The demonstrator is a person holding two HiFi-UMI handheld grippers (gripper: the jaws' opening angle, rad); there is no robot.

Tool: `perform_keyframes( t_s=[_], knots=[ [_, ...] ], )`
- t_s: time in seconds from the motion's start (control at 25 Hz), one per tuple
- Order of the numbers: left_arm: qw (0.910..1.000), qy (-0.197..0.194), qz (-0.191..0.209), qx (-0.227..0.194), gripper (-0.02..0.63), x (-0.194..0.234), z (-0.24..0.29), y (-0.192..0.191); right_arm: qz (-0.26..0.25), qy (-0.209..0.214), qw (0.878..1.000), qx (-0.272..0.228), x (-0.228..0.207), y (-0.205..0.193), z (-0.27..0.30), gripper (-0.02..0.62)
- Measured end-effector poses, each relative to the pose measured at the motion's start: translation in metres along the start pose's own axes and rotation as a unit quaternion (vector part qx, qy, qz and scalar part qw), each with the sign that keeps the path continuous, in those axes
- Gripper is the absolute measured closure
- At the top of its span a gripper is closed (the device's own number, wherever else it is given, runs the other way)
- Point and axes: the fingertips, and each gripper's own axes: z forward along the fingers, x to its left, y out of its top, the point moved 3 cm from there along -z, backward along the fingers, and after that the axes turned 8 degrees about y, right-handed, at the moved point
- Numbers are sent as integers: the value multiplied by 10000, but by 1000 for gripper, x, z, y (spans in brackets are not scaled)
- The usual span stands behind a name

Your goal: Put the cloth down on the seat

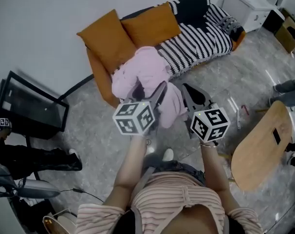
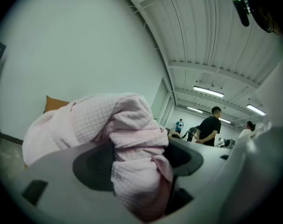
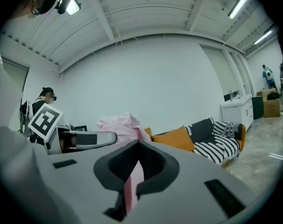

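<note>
A pink waffle-weave cloth [image 1: 142, 69] hangs bunched in front of the left end of the orange sofa [image 1: 108, 35]. The sofa seat [image 1: 196, 43] is covered by a black-and-white striped blanket. My left gripper [image 1: 150, 90] is shut on a thick wad of the cloth [image 2: 132, 139], which fills the gap between its widely spread jaws. The right gripper [image 1: 191, 95], beside it, is shut on a thin fold of the cloth [image 3: 132, 183]. The rest of the cloth [image 3: 118, 125] heaps over the left gripper's finger. Both grippers are held roughly level, short of the sofa.
Two orange cushions [image 1: 150, 23] lean at the sofa's left end. A round wooden chair [image 1: 264, 145] stands at my right, a black framed stand [image 1: 33, 106] at my left. A white cabinet [image 1: 247, 6] stands behind the sofa. Several people [image 2: 209, 129] stand far off.
</note>
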Motion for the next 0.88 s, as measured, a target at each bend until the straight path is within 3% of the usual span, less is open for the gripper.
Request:
perform_keyframes(
  t_s=[0.36, 0.88],
  knots=[
    [9998, 60, -7, -167, 268, -1, 5, 18, 157, -55, 9997, -180, -21, 7, -9, 588],
    [9981, 259, -321, -458, 268, 24, 29, 46, 186, -173, 9991, -342, -53, 23, 10, 588]
  ],
)
